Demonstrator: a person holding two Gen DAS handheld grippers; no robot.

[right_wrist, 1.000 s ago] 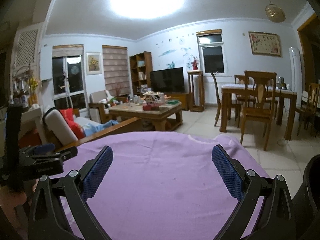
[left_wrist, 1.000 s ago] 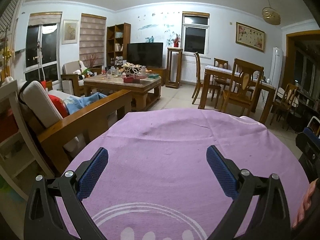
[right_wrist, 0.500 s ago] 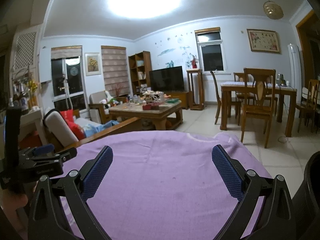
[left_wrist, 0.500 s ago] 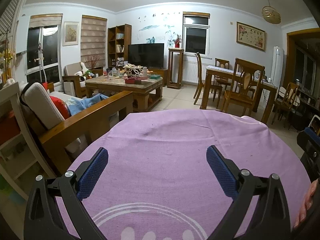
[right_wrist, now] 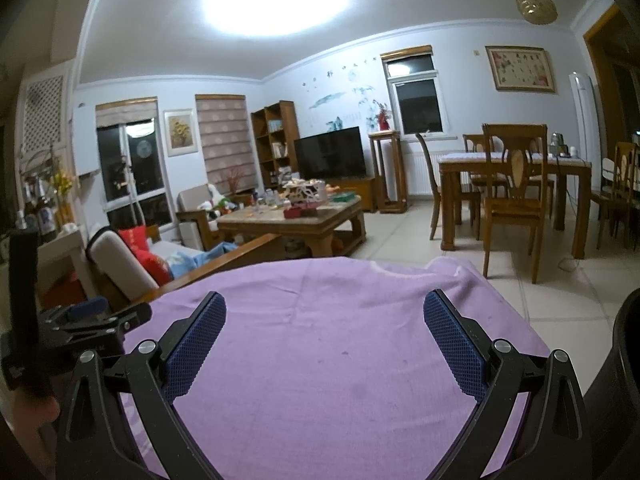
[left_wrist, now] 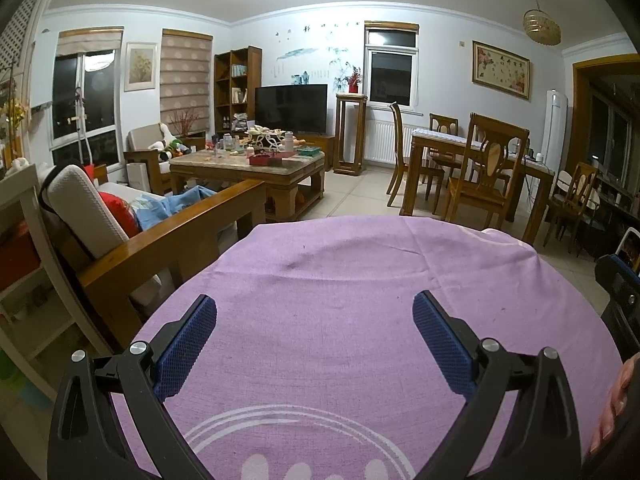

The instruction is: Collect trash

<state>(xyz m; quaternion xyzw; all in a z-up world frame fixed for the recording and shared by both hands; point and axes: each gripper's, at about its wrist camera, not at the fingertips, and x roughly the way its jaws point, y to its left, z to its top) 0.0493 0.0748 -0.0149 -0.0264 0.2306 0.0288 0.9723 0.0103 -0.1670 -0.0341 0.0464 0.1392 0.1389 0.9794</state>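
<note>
Purple cloth (left_wrist: pixel 360 320) covers the round worktop under both grippers, and its surface is bare from the near edge to the far edge: no trash lies on it in either view. Beyond its far edge stands a wooden sofa (left_wrist: pixel 168 240) at the left, then a low coffee table (left_wrist: pixel 248 168) crowded with small items too tiny to sort into trash or keepsakes, and a dining table (right_wrist: pixel 512 164) with chairs at the right. At the right edge of the right wrist view a dark rounded rim (right_wrist: pixel 628 360) shows, possibly a bin, though I cannot tell. The left gripper (left_wrist: pixel 314 336) and the right gripper (right_wrist: pixel 324 336) both hang just above the cloth with fingers spread wide and nothing between them. By my judgement the task has barely begun: nothing is held, no trash is within reach, and finding and gathering it all remains.
</note>
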